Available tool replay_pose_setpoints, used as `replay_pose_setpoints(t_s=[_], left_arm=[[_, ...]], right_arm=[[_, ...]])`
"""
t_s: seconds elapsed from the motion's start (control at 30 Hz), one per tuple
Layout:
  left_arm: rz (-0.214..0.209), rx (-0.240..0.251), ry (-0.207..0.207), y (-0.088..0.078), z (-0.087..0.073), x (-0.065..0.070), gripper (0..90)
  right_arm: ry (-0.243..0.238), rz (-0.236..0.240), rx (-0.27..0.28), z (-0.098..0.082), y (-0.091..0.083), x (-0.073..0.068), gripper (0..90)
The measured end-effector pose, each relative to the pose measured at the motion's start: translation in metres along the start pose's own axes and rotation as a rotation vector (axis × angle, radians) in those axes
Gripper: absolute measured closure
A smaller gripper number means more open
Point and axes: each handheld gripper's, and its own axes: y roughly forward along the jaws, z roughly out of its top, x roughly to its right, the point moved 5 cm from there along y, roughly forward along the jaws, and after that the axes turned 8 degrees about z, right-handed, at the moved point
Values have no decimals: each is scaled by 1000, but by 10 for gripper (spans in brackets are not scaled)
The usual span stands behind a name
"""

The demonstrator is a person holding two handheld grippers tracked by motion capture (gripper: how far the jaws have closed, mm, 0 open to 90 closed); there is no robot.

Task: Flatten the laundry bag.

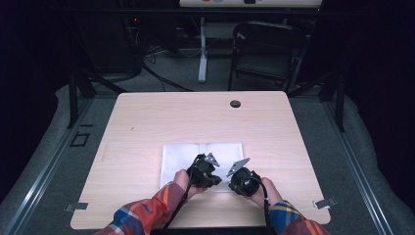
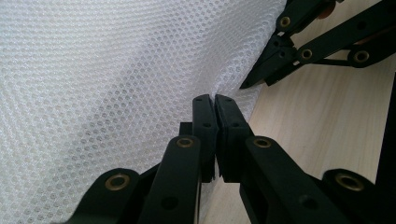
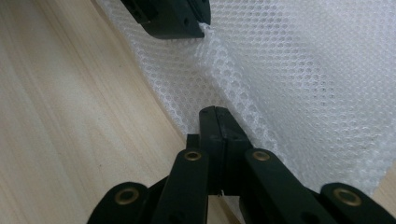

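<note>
**White mesh sheet pinched at its near edge by both grippers**

White mesh sheet [image 1: 195, 155] is lying flat on the wooden table [image 1: 147, 117], toward our side. We are holding the left gripper [image 2: 215, 99] pressed together on the sheet's near edge. The right gripper [image 3: 215, 111] is likewise clamping that edge just beside it, jaws pressed together, mesh bunching slightly between the two.
</note>
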Motion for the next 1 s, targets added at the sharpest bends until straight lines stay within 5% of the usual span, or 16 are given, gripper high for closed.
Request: replay_pose_setpoints(t_s=[0.57,1.0], left_arm=[[26,20,-37,-13,13,-20,879],[54,43,-71,-25,29,-40,879]], right_arm=[[-48,-21,-22,-4,-2,-6,900],[-35,6,-35,-7,-4,-8,900]])
